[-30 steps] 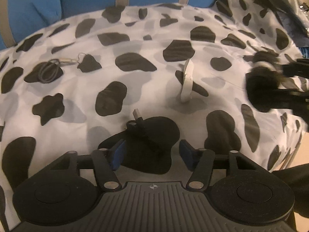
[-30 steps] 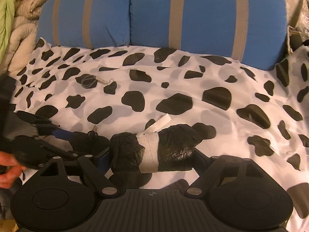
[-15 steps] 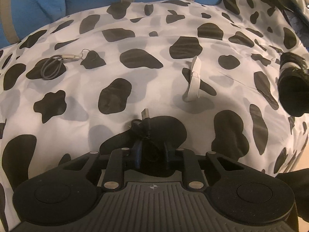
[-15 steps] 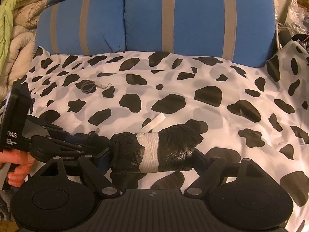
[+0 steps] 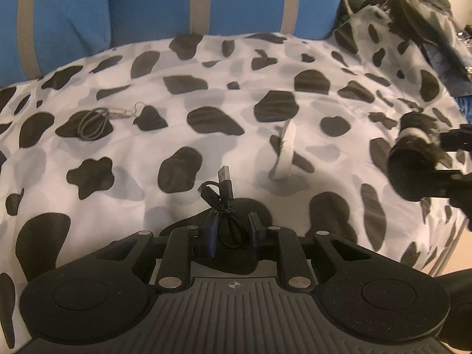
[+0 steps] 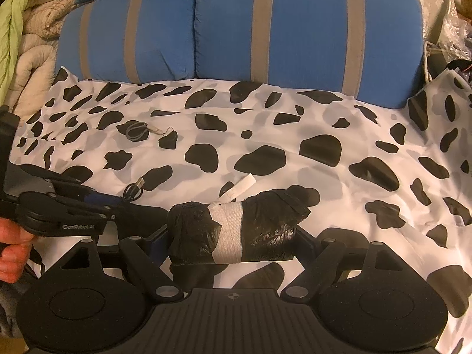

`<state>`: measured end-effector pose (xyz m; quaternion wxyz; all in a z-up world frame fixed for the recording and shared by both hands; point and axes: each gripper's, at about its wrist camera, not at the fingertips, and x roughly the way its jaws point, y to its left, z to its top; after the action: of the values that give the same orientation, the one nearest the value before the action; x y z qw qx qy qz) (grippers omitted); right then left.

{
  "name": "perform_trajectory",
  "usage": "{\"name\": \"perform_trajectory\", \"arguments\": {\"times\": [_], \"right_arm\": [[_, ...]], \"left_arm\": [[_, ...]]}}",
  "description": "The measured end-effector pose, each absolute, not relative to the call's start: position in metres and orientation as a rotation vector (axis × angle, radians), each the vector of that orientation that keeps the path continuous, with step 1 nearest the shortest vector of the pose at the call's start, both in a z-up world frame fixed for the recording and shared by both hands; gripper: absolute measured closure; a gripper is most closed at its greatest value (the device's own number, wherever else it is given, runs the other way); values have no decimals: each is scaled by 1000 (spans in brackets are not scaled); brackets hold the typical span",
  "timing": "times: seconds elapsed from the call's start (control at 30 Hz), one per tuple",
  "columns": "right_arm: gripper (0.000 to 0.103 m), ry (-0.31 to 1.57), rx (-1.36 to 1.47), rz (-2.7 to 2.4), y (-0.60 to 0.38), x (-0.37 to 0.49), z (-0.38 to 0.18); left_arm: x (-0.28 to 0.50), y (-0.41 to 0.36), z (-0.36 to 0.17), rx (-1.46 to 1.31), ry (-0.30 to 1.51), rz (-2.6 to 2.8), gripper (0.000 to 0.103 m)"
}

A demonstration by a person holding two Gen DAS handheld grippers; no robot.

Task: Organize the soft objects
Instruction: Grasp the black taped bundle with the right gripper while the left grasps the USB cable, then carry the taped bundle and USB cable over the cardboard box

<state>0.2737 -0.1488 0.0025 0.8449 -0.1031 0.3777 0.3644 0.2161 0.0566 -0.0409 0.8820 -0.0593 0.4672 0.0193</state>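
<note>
My left gripper (image 5: 231, 231) is shut on a coiled black USB cable (image 5: 221, 197), held a little above the cow-print sheet (image 5: 206, 147); its plug sticks up forward. The cable also shows in the right wrist view (image 6: 134, 190) at the left gripper's tip (image 6: 118, 199). My right gripper (image 6: 233, 236) is shut on a rolled black plastic bundle (image 6: 265, 230) bound with a white band (image 6: 227, 230). That bundle shows at the right edge of the left wrist view (image 5: 413, 159). A loose white strap (image 5: 286, 150) lies on the sheet ahead.
A grey coiled cord with a clip (image 5: 94, 121) lies on the sheet at the far left. Blue cushions with grey stripes (image 6: 295, 35) back the sheet. Folded beige and green quilts (image 6: 26, 29) are piled at the left. Dark bags (image 5: 413, 6) sit at the far right.
My left gripper closed on the black USB cable and lifted it off the sheet. My right gripper kept its hold on the black bundle and shifted slightly.
</note>
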Motion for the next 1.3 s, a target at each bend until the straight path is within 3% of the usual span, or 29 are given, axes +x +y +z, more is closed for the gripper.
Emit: {"name": "perform_trajectory", "arguments": {"times": [1.3], "right_arm": [[19,753,-235,819,-170,180,16]], "left_arm": [[110,19,4,-115,844,23,83]]}}
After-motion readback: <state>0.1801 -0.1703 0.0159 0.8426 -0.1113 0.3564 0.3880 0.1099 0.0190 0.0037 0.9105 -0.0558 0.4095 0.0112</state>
